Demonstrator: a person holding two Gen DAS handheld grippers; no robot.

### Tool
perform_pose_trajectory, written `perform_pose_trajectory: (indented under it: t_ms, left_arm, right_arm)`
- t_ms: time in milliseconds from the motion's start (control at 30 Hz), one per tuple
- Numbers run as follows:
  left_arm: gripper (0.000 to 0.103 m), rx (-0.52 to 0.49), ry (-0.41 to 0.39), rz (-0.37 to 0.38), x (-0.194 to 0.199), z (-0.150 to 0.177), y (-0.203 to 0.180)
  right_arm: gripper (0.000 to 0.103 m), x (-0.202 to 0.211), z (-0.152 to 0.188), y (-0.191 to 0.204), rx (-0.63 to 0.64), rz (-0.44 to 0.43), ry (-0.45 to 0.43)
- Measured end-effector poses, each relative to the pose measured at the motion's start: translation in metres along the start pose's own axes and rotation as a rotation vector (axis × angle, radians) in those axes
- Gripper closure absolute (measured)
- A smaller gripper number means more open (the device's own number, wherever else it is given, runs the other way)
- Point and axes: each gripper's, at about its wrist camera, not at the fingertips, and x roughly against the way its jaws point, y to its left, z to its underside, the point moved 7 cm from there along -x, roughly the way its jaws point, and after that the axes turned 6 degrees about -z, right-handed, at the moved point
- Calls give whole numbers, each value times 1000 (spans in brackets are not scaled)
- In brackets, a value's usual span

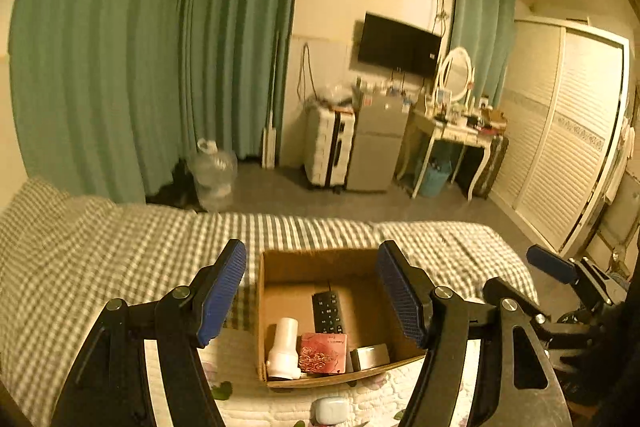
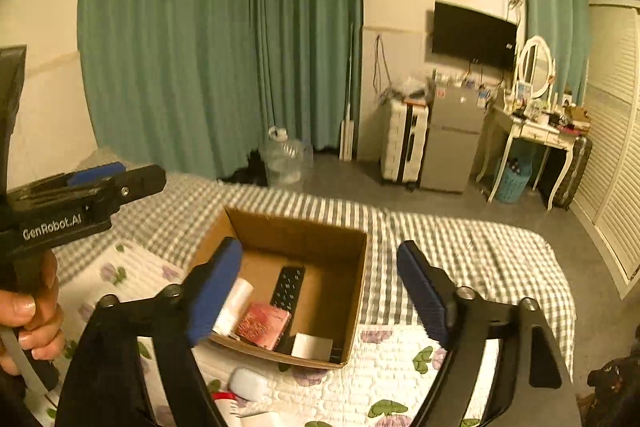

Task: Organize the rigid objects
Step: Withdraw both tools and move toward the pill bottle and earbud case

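Note:
An open cardboard box (image 1: 268, 291) (image 2: 356, 267) sits on the bed. Inside lie a black remote (image 1: 329, 311) (image 2: 289, 287), a white bottle (image 1: 284, 347) (image 2: 234, 301), a red patterned box (image 1: 323, 353) (image 2: 262, 325) and a small white-grey case (image 1: 370, 357) (image 2: 312, 345). My left gripper (image 1: 312, 291) is open and empty, held above the box; it also shows at the left of the right wrist view (image 2: 100, 175). My right gripper (image 2: 320, 291) is open and empty over the box; it also shows at the right edge of the left wrist view (image 1: 552, 263). A pale blue-white case (image 1: 330, 410) (image 2: 248, 385) lies on the quilt in front of the box.
The bed has a checked sheet (image 1: 100, 259) and a floral quilt (image 2: 392, 379). A red-and-white item (image 2: 228, 401) lies at the quilt's near edge. Beyond the bed stand a water jug (image 1: 212, 175), suitcase (image 1: 328, 147), small fridge (image 1: 376, 143), dressing table (image 1: 452, 135) and wardrobe (image 1: 560, 131).

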Motion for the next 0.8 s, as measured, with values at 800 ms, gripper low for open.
perform_pose_trajectory:
  t_ms: [800]
  left_arm:
    - [31, -32, -158, -92, 125, 15, 1]
  right_arm:
    - [0, 156, -10, 46, 93, 11, -234]
